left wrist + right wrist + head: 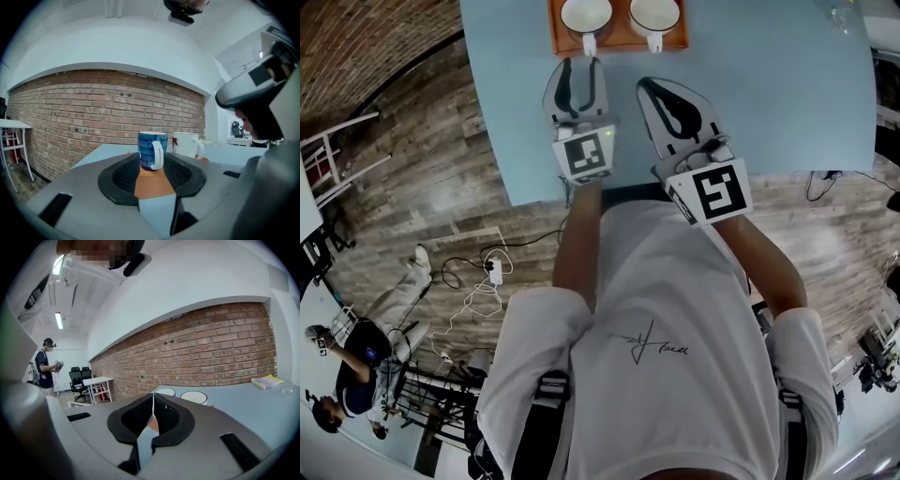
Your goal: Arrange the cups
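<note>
A blue cup [151, 150] with a brick pattern and a white handle stands upright on the left side of the flat orange tray [619, 39]. Its handle points back at me. It sits just in front of the wide-apart jaws of my left gripper [582, 62], and they do not touch it. Just beside it, on its right, a white cup [186, 144] with a small red-brown mark on its side stands upright too. Its handle also points toward me. Both cups are white inside.
</note>
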